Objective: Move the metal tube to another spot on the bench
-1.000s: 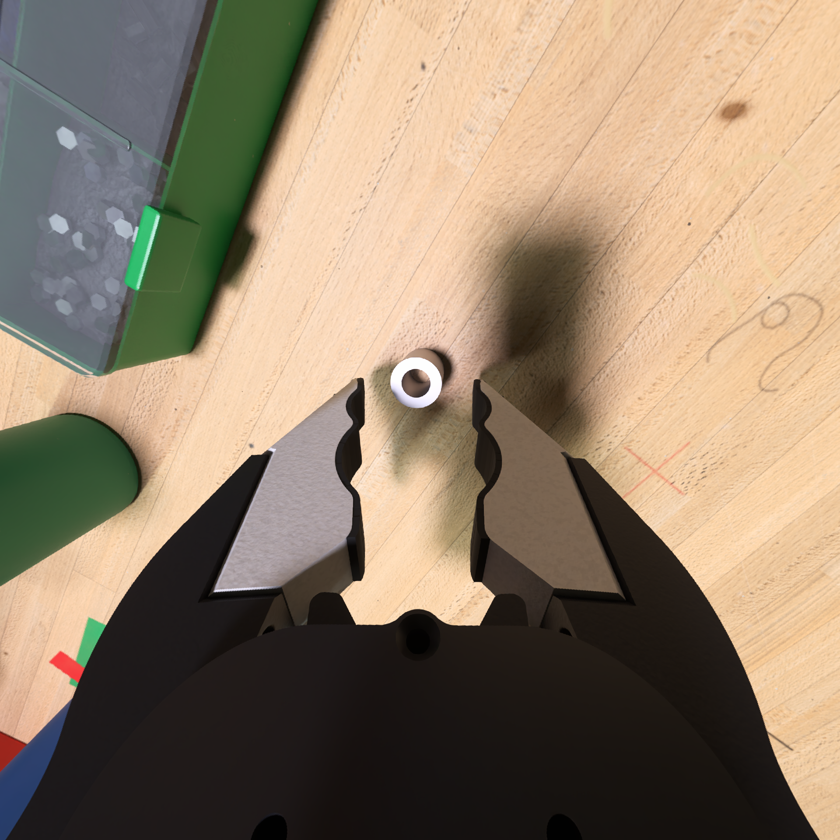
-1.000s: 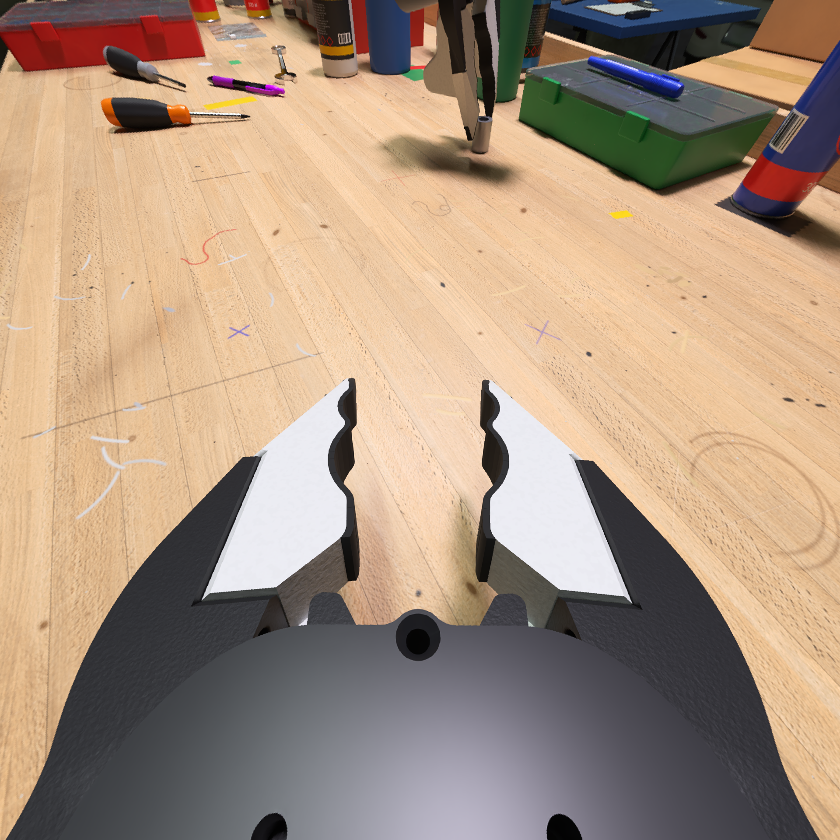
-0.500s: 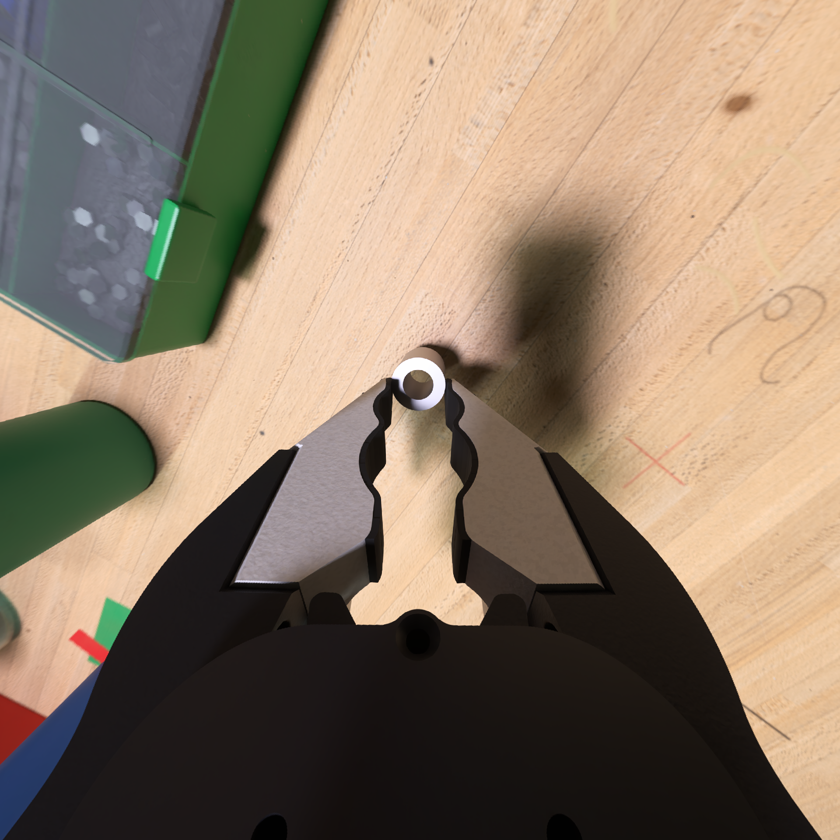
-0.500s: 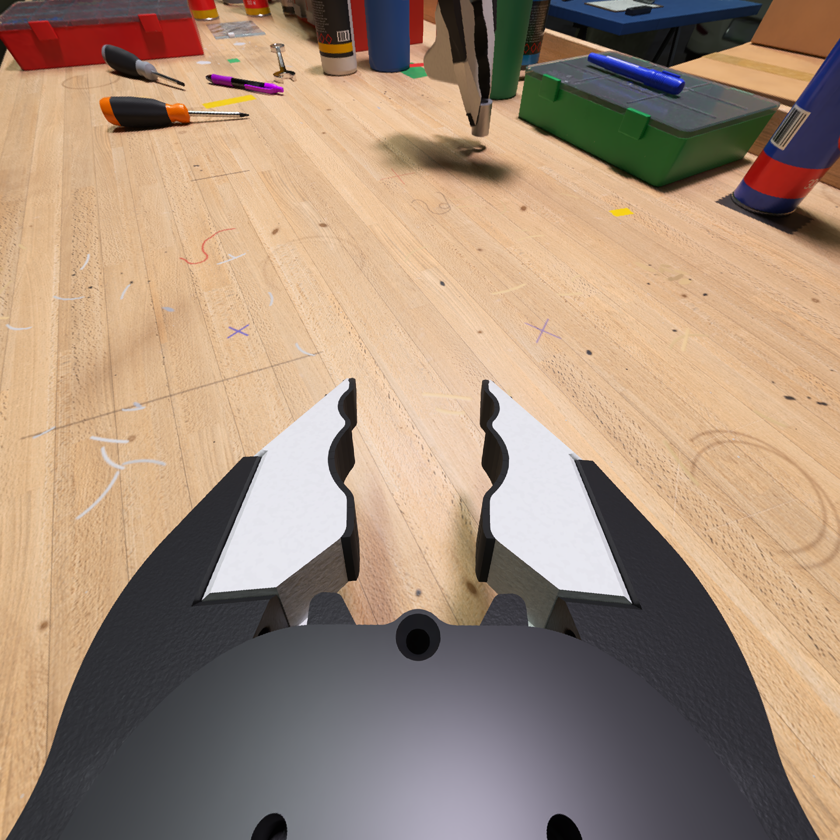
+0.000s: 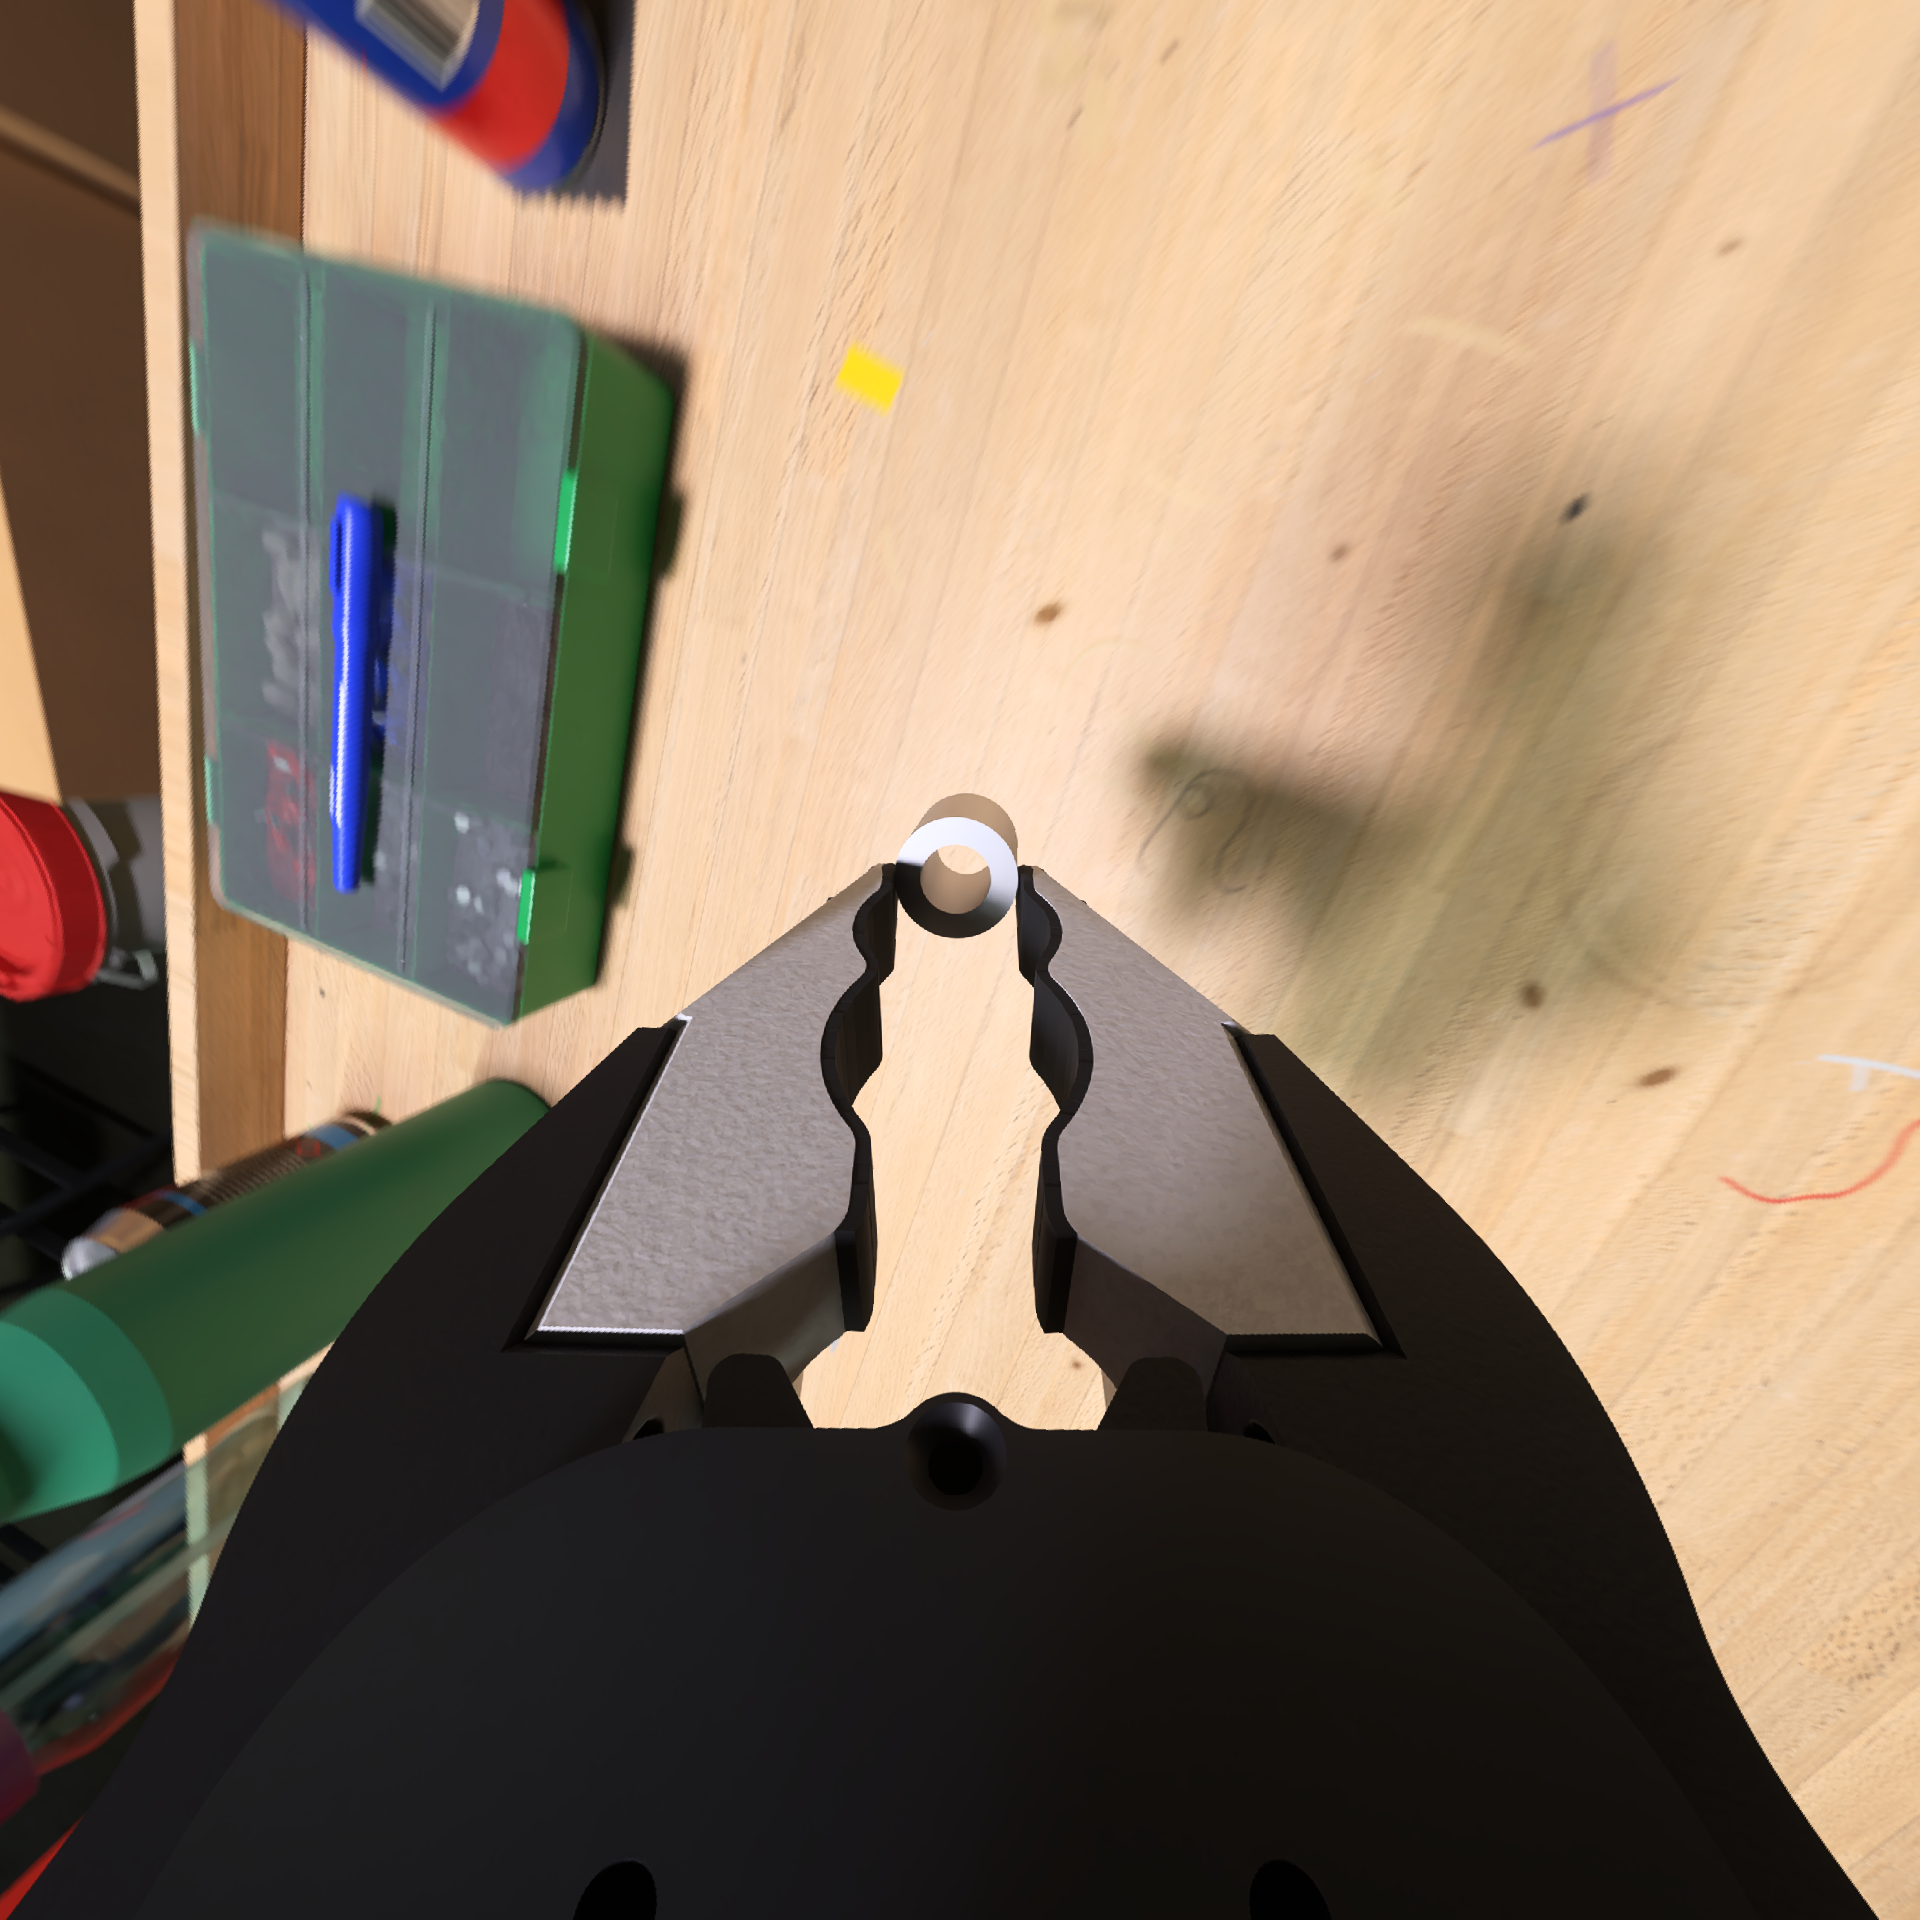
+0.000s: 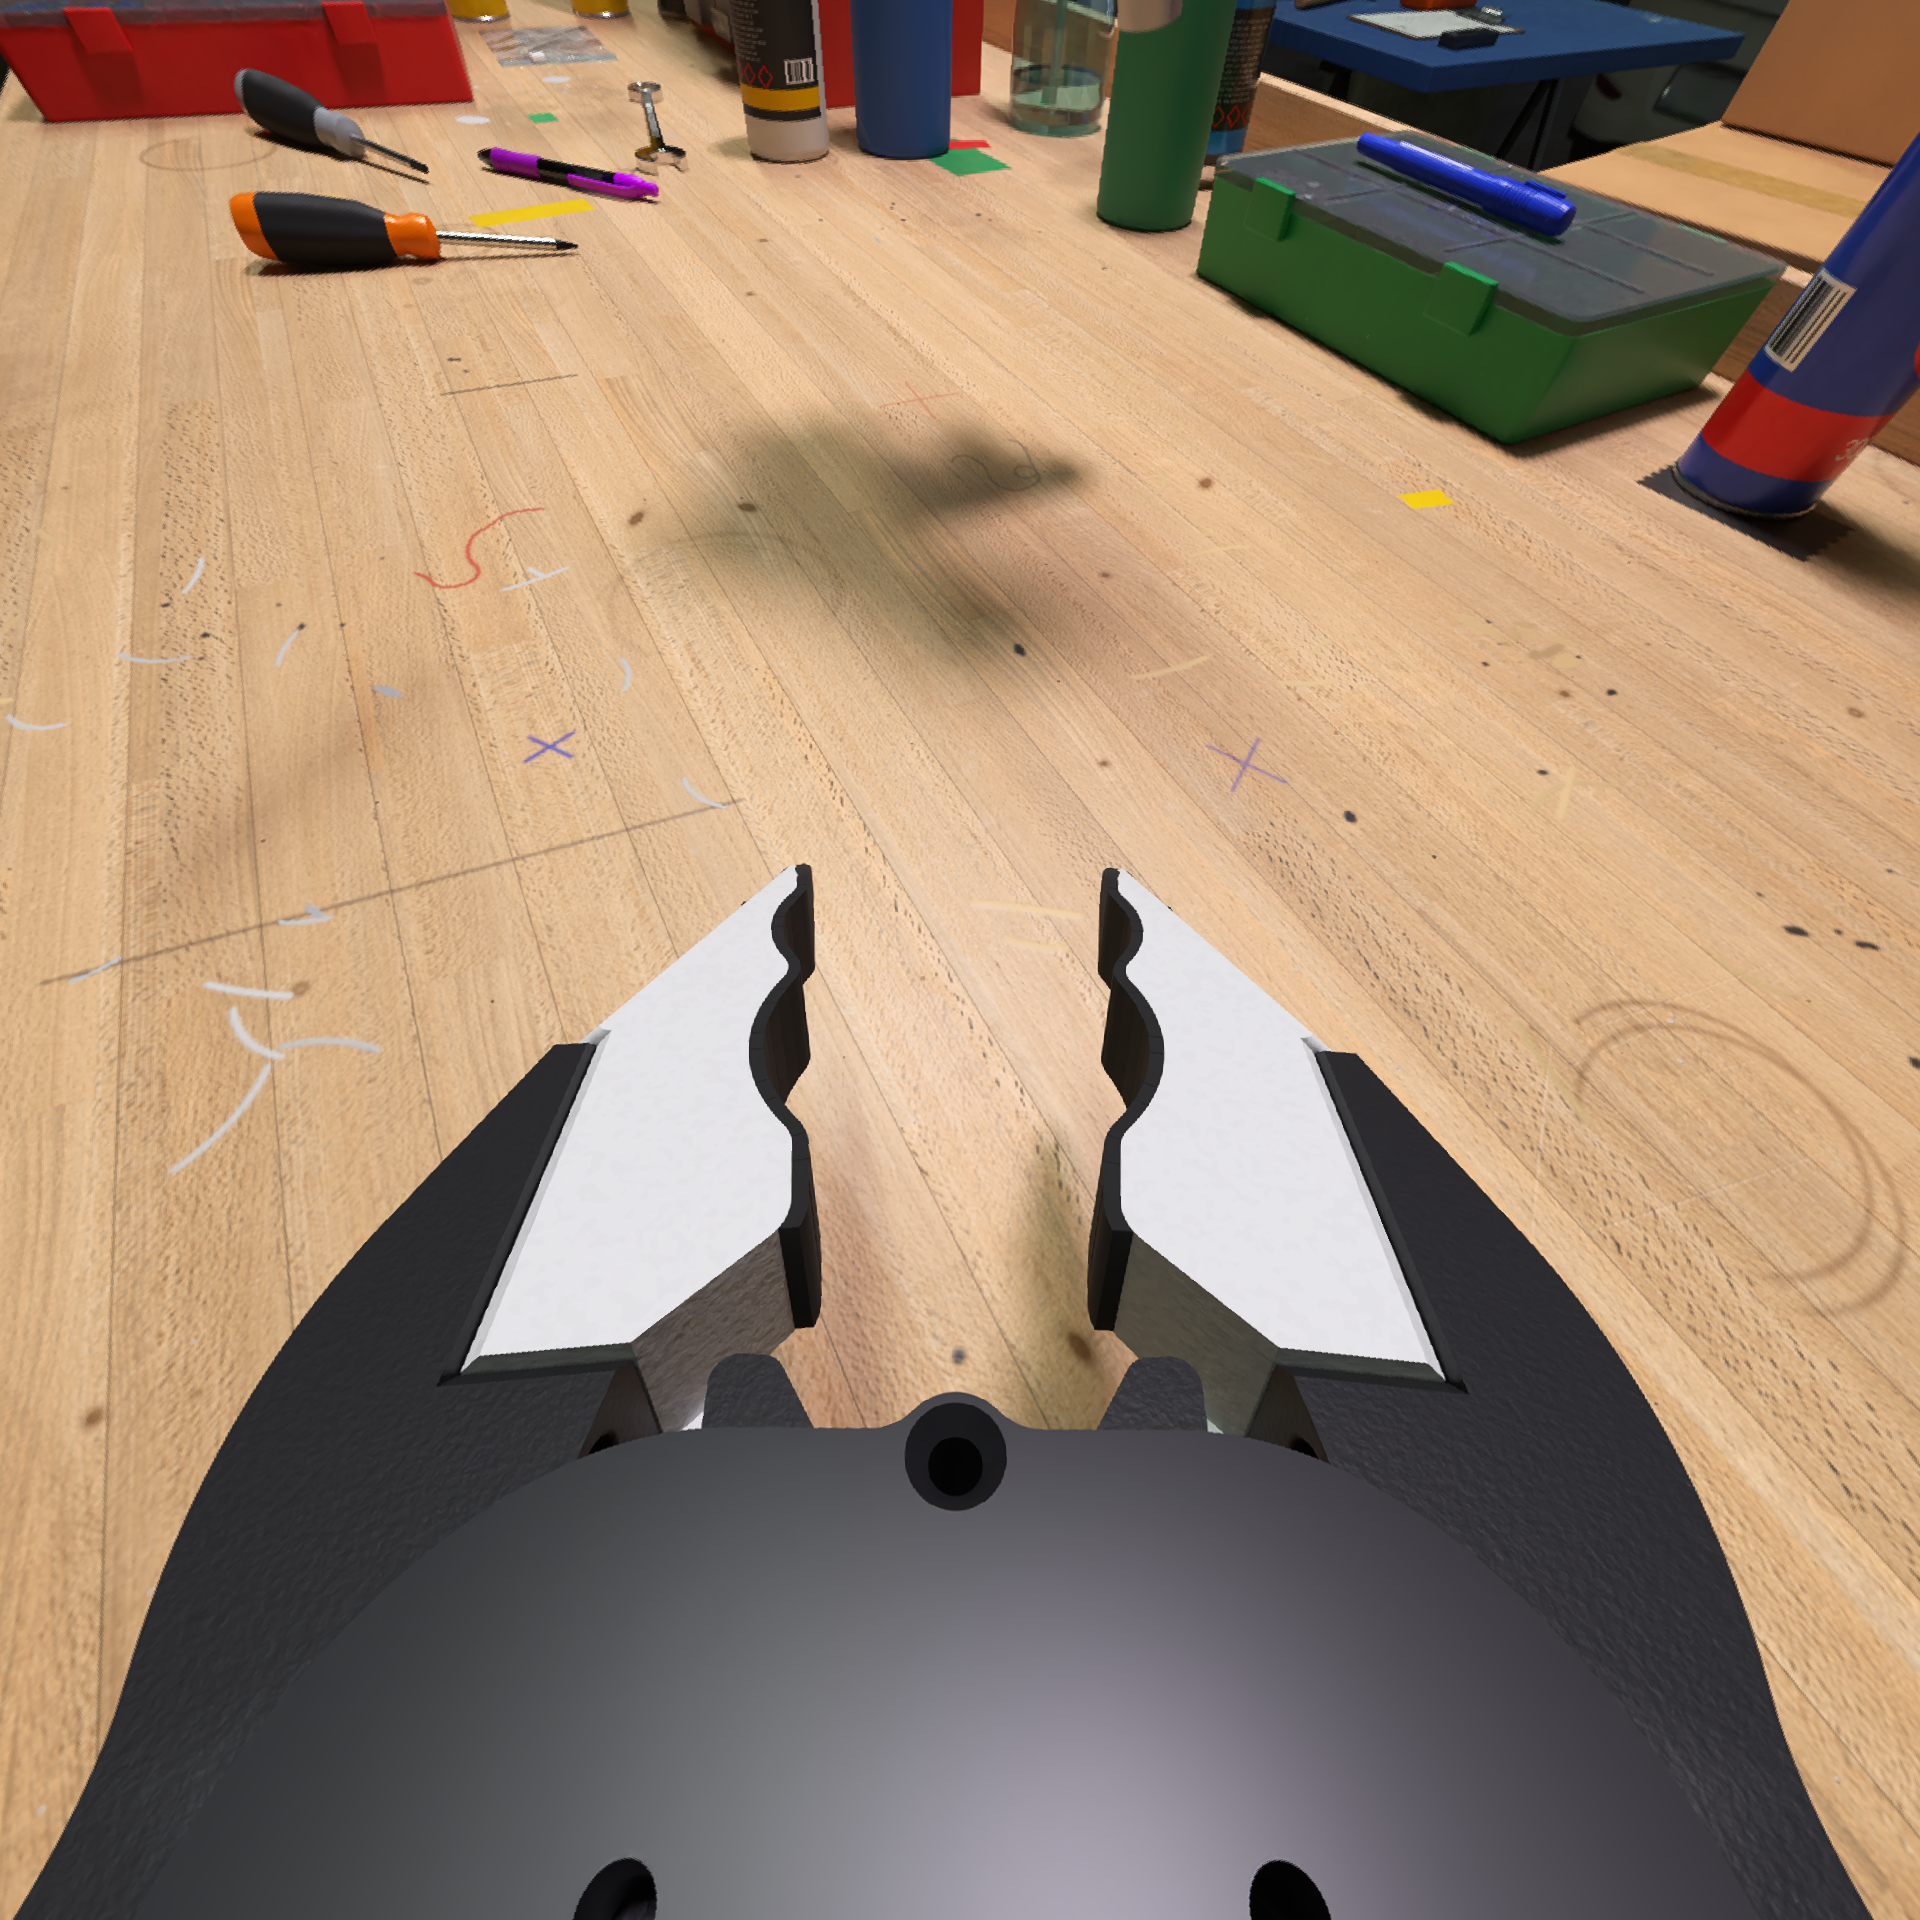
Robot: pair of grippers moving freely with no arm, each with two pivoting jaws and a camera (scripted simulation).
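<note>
The metal tube (image 5: pixel 1003 902) is a short pale ring seen end-on in the left wrist view. My left gripper (image 5: pixel 956 883) is shut on it at the fingertips and holds it high above the wooden bench (image 5: pixel 1351 312), pointing down. Its shadow (image 6: pixel 894 499) lies on the bench in the right wrist view; neither the tube nor the left gripper shows there. My right gripper (image 6: pixel 956 883) is open and empty, low over the near part of the bench (image 6: pixel 935 644).
A green parts box (image 5: pixel 416 623) (image 6: pixel 1455 281) with a blue marker (image 6: pixel 1465 182) on its lid stands at the bench edge. Beside it are a green cylinder (image 6: pixel 1158 114) and a blue-red can (image 6: pixel 1829 374). Screwdrivers (image 6: pixel 343 234), a purple pen (image 6: pixel 571 175) and a red case (image 6: pixel 229 52) lie far left.
My left gripper closed on the tube, then lifted it well above the bench and out of the right wrist view. The right gripper has not moved.
</note>
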